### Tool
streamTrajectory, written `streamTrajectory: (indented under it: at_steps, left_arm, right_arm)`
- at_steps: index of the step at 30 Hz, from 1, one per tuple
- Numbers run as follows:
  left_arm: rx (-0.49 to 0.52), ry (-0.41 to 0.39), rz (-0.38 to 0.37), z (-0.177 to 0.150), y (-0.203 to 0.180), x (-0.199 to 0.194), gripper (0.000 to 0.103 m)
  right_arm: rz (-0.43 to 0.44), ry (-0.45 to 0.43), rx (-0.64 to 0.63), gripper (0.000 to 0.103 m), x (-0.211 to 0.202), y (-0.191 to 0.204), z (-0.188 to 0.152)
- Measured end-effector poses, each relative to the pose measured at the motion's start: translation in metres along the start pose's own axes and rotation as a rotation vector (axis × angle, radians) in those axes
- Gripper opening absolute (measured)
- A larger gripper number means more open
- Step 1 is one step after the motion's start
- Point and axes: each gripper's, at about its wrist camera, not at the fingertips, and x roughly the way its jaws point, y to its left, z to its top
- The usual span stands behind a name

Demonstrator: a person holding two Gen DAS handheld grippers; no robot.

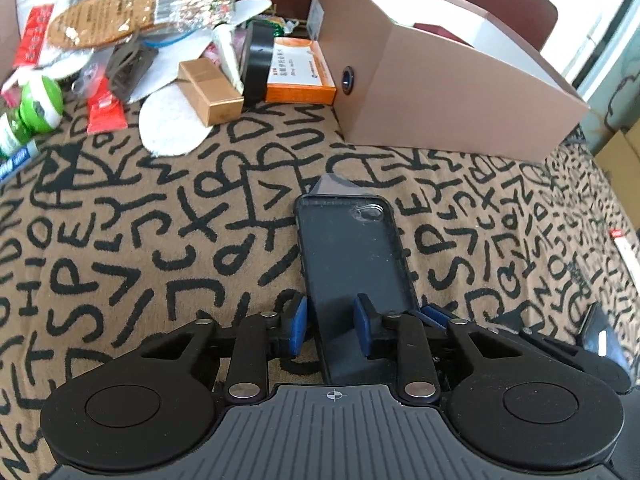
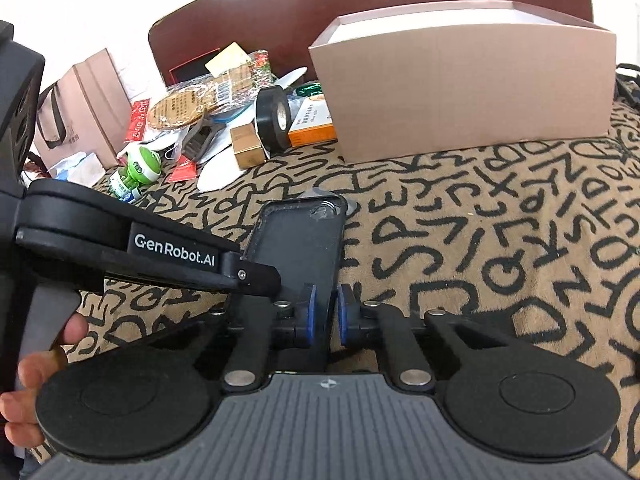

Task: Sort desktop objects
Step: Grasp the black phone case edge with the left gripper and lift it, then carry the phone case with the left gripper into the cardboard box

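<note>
Glossy black phone case (image 1: pixel 354 258) with rounded corners, flat on fuzzy letter-print bench cloth (image 1: pixel 160 240), left claw (image 1: pixel 331 326) and right claw (image 2: pixel 324 312) each pinching its near edges, smooth tan cardboard box (image 1: pixel 452 92) behind, clutter heap (image 1: pixel 160 40) beyond left.

We seem to be in a home. Ahead of the tool lie a letter-patterned cloth (image 1: pixel 160 240), household clutter and a gift bag (image 2: pixel 80 112).

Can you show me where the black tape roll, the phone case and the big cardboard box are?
black tape roll (image 2: pixel 273 119): right wrist view, on its outer band.
phone case (image 1: pixel 352 256): left wrist view, middle of its dark inner face.
big cardboard box (image 2: pixel 460 92): right wrist view, on its front wall.
</note>
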Motion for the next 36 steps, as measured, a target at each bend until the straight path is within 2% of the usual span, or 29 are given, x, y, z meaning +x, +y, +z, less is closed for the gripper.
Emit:
streamTrajectory:
  at_steps: [2, 4, 6, 12, 16, 20, 29, 32, 36]
  left_arm:
    - [0.011, -0.005, 0.017, -0.001, -0.004, -0.002, 0.034]
    - [0.001, 0.002, 0.012, -0.002, -0.003, -0.006, 0.027]
    - [-0.015, 0.006, -0.001, -0.003, -0.001, -0.012, 0.025]
    - [-0.006, -0.035, -0.006, -0.003, -0.015, -0.032, 0.024]
    - [-0.001, -0.078, -0.014, 0.011, -0.025, -0.047, 0.025]
    - [0.01, -0.154, -0.034, 0.039, -0.041, -0.065, 0.026]
    - [0.078, -0.323, -0.058, 0.123, -0.09, -0.083, 0.027]
    - [0.092, -0.35, -0.075, 0.156, -0.102, -0.077, 0.029]
    - [0.084, -0.332, -0.101, 0.197, -0.108, -0.055, 0.029]
  right_arm:
    - [-0.013, -0.005, -0.014, 0.012, 0.002, 0.004, 0.0]
    - [-0.031, -0.012, -0.033, 0.011, 0.001, 0.008, -0.001]
    - [-0.038, -0.023, -0.048, 0.009, -0.003, 0.009, -0.003]
    - [-0.031, -0.068, -0.033, 0.005, -0.024, 0.006, -0.001]
    - [-0.03, -0.112, -0.031, 0.005, -0.037, 0.005, 0.008]
    - [-0.032, -0.182, -0.036, 0.005, -0.048, 0.001, 0.028]
    - [-0.083, -0.371, -0.062, 0.005, -0.062, -0.022, 0.11]
    - [-0.125, -0.418, -0.087, 0.005, -0.058, -0.034, 0.14]
    - [-0.169, -0.437, -0.111, 0.005, -0.043, -0.045, 0.176]
